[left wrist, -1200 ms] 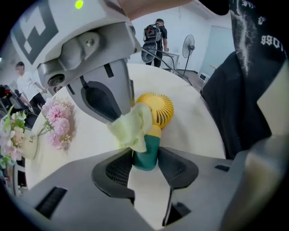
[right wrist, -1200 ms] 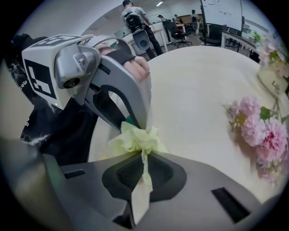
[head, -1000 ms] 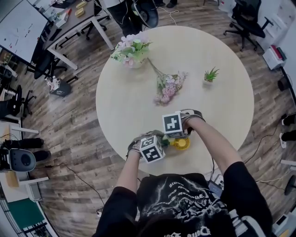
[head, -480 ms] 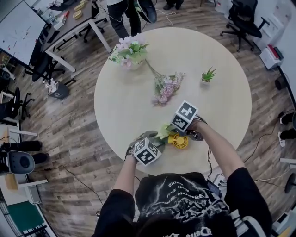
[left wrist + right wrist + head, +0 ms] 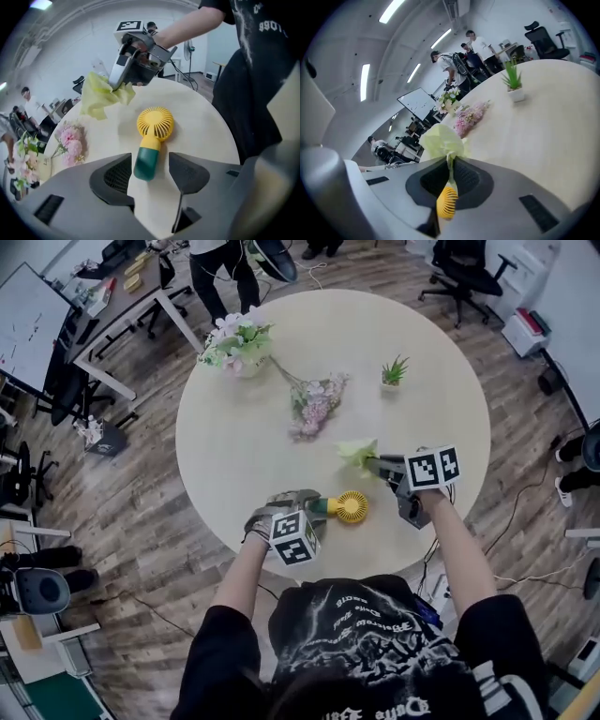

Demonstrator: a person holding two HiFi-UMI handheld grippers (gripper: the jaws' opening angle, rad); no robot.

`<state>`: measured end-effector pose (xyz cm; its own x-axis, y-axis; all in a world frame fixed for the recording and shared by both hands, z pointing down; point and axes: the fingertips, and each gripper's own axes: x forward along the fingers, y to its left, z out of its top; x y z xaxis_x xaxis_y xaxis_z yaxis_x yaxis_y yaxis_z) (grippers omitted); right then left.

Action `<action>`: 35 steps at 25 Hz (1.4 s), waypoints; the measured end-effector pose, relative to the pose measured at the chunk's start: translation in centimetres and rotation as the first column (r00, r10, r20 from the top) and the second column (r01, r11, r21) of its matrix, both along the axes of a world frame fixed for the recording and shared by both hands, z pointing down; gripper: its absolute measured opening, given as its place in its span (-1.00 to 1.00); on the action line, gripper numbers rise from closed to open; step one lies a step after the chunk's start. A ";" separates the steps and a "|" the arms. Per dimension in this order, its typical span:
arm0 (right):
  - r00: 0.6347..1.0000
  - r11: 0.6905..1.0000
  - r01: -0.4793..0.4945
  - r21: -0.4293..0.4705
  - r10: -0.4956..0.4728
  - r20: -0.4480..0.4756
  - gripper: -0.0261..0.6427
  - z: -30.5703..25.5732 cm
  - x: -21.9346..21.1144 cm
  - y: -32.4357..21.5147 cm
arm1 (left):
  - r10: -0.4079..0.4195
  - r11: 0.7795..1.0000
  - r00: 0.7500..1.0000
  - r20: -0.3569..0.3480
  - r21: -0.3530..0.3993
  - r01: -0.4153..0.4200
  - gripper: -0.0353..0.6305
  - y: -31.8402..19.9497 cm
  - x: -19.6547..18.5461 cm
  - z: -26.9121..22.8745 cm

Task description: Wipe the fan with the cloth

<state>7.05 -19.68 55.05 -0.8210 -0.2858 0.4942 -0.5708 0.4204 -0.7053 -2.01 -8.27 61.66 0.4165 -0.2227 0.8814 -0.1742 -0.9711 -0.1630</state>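
The left gripper (image 5: 150, 169), jaws just opened, loosely straddles the fan (image 5: 154, 127) lying by the table (image 5: 234, 442) edge nearest the person. The right gripper (image 5: 451, 174) pinches the cloth (image 5: 440, 139).

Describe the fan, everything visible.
The fan is a small handheld one, plastic by the look: round yellow grille head, dark green handle. It lies flat on the table near the person's edge. Its handle end sits between the fingers of the left gripper, which have just been opening and do not grip it. The cloth is clear of it.
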 end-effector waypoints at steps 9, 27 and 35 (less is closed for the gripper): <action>0.980 0.980 -0.196 -0.013 0.196 0.025 -0.85 0.8 4.4 7.1 | 0.045 0.998 0.995 0.083 0.043 -0.049 -0.34 -0.2 0.9 2.2; 0.929 0.911 -0.370 0.185 0.368 0.043 -0.85 -3.6 7.4 10.0 | -0.424 0.858 0.872 -0.244 -0.417 0.301 -0.36 1.4 2.6 -2.0; 0.929 0.854 -0.360 0.375 0.364 0.065 -0.85 -8.8 6.9 7.8 | -0.700 0.673 0.420 -0.578 -0.730 0.117 -0.36 1.2 4.3 -10.8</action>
